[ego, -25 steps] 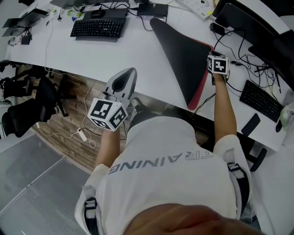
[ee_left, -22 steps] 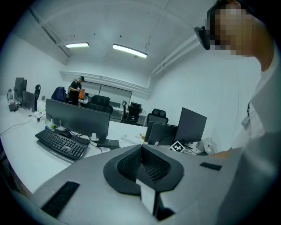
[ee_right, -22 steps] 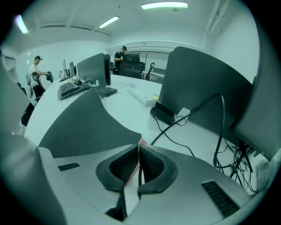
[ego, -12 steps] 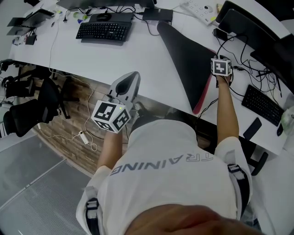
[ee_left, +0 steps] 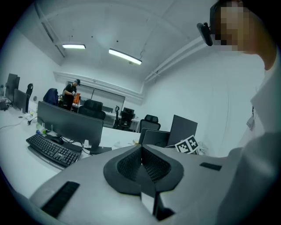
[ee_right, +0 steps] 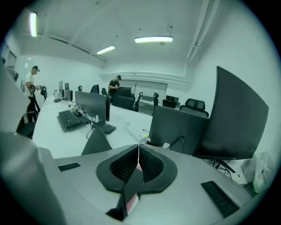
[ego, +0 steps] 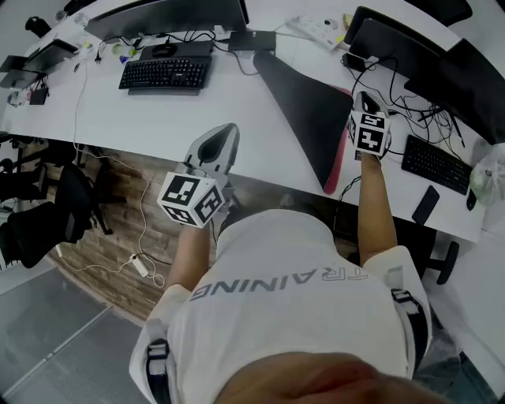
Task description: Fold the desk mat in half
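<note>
The desk mat (ego: 304,102), black with a red underside showing along its right edge, lies on the white desk (ego: 158,118) as a long wedge. My right gripper (ego: 361,101) is at that right edge. In the right gripper view its jaws (ee_right: 138,148) are closing tight on a thin black and red strip of the mat (ee_right: 130,191); more of the mat (ee_right: 95,141) lies ahead on the desk. My left gripper (ego: 223,130) hangs off the desk's near edge, left of the mat and apart from it. Its jaws (ee_left: 141,148) are shut with nothing in them.
A black keyboard (ego: 164,72) and monitor (ego: 170,16) stand at the far left. Another keyboard (ego: 438,163), monitors (ego: 410,55), loose cables and a phone (ego: 424,205) crowd the right. A power strip (ego: 319,30) lies beyond the mat. An office chair (ego: 47,221) stands on the floor left.
The right gripper has stayed at the mat's right edge, shifting a little towards it. The left gripper has barely moved. The head view has tilted to show more of the far desk.
</note>
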`<state>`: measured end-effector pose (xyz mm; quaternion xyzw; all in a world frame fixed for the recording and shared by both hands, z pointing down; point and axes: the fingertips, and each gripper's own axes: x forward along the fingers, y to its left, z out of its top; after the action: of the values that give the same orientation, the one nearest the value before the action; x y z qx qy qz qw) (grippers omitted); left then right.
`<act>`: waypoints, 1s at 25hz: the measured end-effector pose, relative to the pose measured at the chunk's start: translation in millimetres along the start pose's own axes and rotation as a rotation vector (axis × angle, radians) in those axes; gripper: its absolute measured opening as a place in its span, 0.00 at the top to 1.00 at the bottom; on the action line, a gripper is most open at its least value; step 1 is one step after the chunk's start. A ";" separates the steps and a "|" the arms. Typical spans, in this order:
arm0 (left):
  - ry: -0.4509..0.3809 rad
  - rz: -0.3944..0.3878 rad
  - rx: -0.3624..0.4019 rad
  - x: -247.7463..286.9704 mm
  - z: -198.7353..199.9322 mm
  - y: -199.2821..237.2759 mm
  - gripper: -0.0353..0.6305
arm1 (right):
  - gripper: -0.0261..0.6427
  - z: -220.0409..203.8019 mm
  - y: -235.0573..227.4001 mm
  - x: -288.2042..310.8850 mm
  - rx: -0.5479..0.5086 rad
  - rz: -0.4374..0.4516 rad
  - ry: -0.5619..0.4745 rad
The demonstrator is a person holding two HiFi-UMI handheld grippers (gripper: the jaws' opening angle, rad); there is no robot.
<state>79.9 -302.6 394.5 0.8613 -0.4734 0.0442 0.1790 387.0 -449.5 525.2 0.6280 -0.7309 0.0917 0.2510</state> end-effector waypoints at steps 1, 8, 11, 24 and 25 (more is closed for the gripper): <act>-0.006 -0.011 0.005 -1.2 3.7 -1.1 0.91 | 0.92 11.4 2.2 -14.0 0.022 0.000 -0.033; -0.056 -0.076 0.047 -15.2 28.6 -6.0 0.91 | 0.92 63.2 17.5 -100.3 0.117 0.000 -0.188; -0.073 -0.091 0.070 -23.8 35.5 -5.1 0.91 | 0.93 73.9 30.8 -133.7 0.143 0.007 -0.247; -0.133 -0.153 0.157 -48.3 64.8 -1.8 0.91 | 0.93 130.4 81.9 -244.0 0.128 -0.014 -0.419; -0.136 -0.161 0.159 -48.7 66.9 -2.0 0.91 | 0.93 133.3 83.7 -248.9 0.123 -0.019 -0.425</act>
<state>48.6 -286.1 319.6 0.9089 -0.4090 0.0084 0.0806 294.0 -276.0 306.1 0.6542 -0.7544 -0.0006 0.0535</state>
